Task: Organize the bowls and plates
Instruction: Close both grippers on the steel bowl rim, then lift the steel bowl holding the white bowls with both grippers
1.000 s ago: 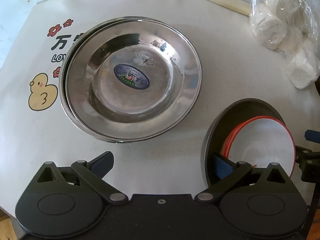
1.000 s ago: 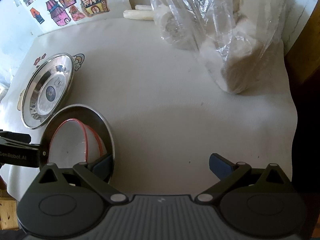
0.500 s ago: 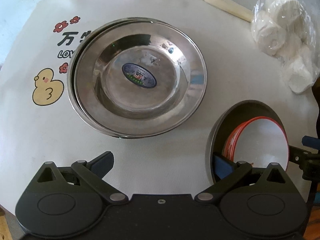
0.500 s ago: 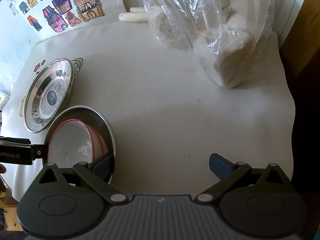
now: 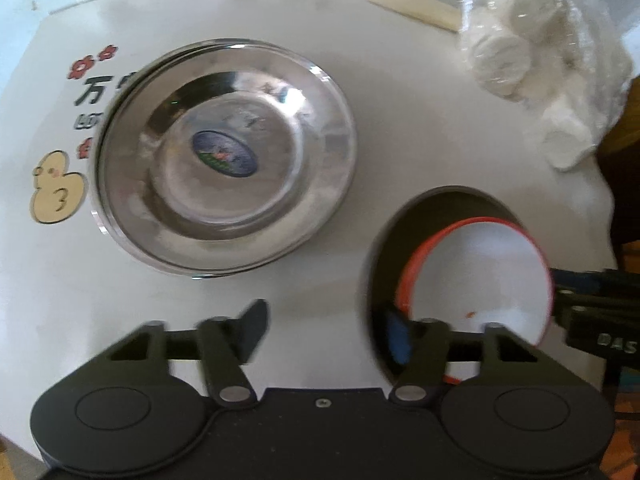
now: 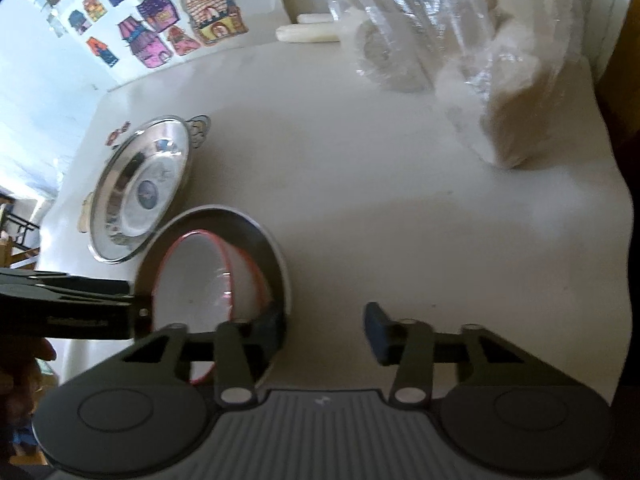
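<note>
Stacked steel plates (image 5: 224,156) lie on the white table; they also show in the right wrist view (image 6: 140,188). A steel bowl (image 5: 452,200) holds white bowls with red rims (image 5: 480,272), tilted; both show in the right wrist view, the steel bowl (image 6: 264,236) and the red-rimmed bowls (image 6: 192,280). My left gripper (image 5: 324,328) straddles the steel bowl's near rim, jaws partly closed, not touching it. My right gripper (image 6: 324,328) straddles the bowl's right rim, jaws partly closed, still apart from the rim.
A plastic bag of white rolls (image 5: 536,72) sits at the back right, close in the right wrist view (image 6: 460,48). Pale candles (image 5: 404,0) lie at the back. Cartoon stickers (image 6: 160,28) cover the wall. The table edge is near on the right.
Both grippers' jaws have narrowed around the steel bowl's rim. Both cameras have risen and pulled back; the red-rimmed bowls look more tilted.
</note>
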Demonstrator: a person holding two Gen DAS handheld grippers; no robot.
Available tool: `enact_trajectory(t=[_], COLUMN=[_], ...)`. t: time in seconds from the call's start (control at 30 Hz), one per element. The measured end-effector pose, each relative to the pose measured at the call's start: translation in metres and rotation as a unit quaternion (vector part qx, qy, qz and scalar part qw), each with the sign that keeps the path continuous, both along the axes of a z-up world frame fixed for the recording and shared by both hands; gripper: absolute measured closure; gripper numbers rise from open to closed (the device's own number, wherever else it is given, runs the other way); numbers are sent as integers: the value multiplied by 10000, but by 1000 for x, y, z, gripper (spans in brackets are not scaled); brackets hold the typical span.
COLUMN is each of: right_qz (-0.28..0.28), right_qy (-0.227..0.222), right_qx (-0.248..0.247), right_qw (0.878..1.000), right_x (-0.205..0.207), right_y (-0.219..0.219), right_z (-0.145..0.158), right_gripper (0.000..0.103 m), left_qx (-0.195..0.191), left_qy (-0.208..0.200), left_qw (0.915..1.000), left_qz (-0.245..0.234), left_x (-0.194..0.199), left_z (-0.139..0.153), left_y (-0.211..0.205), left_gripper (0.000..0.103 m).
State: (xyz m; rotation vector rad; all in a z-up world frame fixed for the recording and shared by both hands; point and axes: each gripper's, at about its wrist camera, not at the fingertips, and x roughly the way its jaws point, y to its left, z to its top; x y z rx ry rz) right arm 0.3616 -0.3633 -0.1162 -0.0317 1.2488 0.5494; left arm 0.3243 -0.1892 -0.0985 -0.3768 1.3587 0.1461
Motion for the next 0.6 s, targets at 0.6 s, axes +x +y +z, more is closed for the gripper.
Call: enact_trajectory(t=[0.6], right_qz=[27], right_qy=[318], right_qx=[315], right_qw=[9990], right_x=[8], right_y=[9], right_z=[-7], right_gripper=[92], left_qx=[-439], left_qy=[-187], left_qw=[9988], left_qz=[104], left_x=[-3], left_z=[-3], left_y=[-4], left_gripper=[85])
